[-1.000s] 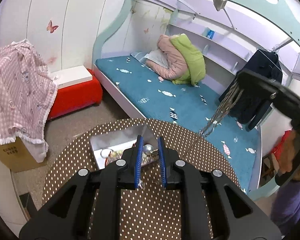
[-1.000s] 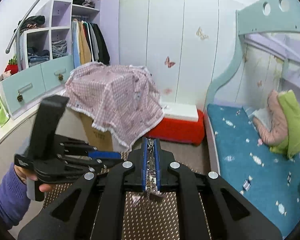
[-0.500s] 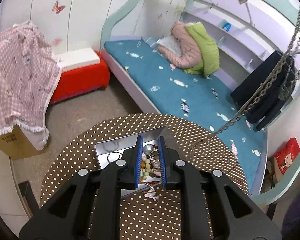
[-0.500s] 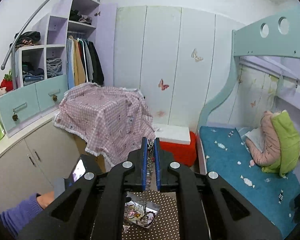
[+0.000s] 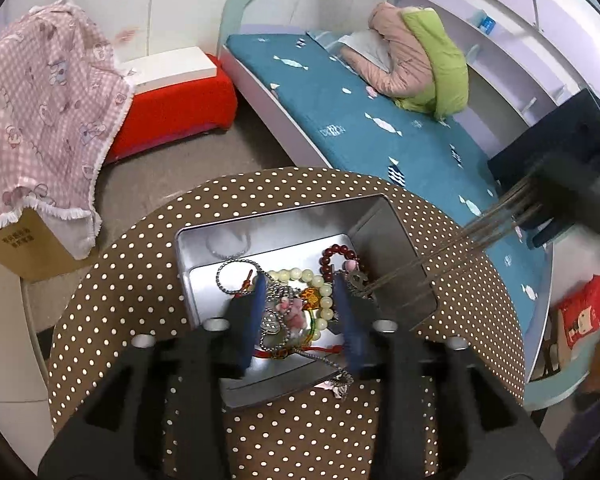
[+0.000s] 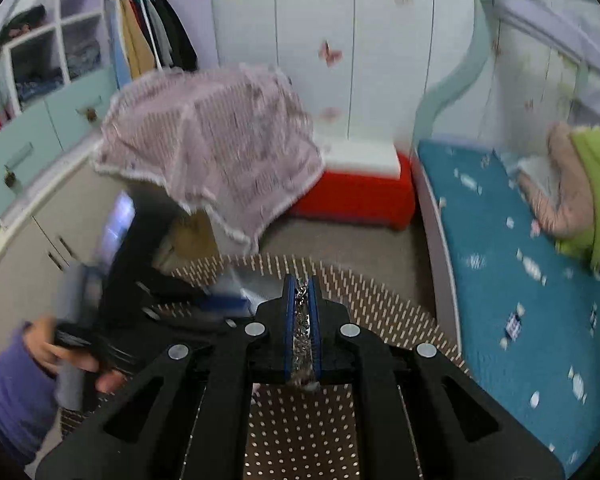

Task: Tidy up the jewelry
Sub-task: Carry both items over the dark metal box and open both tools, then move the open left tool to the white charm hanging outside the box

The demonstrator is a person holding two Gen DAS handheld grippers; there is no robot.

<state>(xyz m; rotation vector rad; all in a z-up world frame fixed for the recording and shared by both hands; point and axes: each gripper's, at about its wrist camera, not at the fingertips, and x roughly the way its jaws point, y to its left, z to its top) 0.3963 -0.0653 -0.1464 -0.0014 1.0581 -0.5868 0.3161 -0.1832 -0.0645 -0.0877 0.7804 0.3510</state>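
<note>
Kid's bedroom: teal bed [image 5: 380, 120], red bench [image 5: 172, 120], pink checked cloth [image 5: 40, 120] over a cardboard box, and up front a round table w/ brown polka-dot cover [image 5: 132, 300]. On it sits an open metal tin [image 5: 204, 248], the place where the jewelry goes.

Inside the tin there's a tangled pile: a silver ball chain [image 5: 230, 276], a pale bead bracelet [image 5: 300, 276], a dark red bead bracelet [image 5: 338, 252], a pink charm and red cord bits mixed in. One silvery strand spills over the tin's near wall onto the cover.

Left gripper [image 5: 300, 320] hangs just over the pile, pointing steeply down, its jaws opening. Jewelry lies beneath and between the blue pads, but nothing looks pinched; prob. just let go of a piece.

Right gripper [image 6: 301, 320] is clenched on a silver chain necklace [image 6: 301, 340]. In the left view that chain shows as blurred taut strands running from the gripper at right down into the tin [image 5: 440, 252], its lower end near a metal pendant. Right view is motion-blurred, so can't tell the chain's link detail.

Progress, my read: most pieces are already in the tin, though heaped, not sorted. Left to do: lower and release the necklace, tuck the spilled strand in, maybe untangle.
</note>
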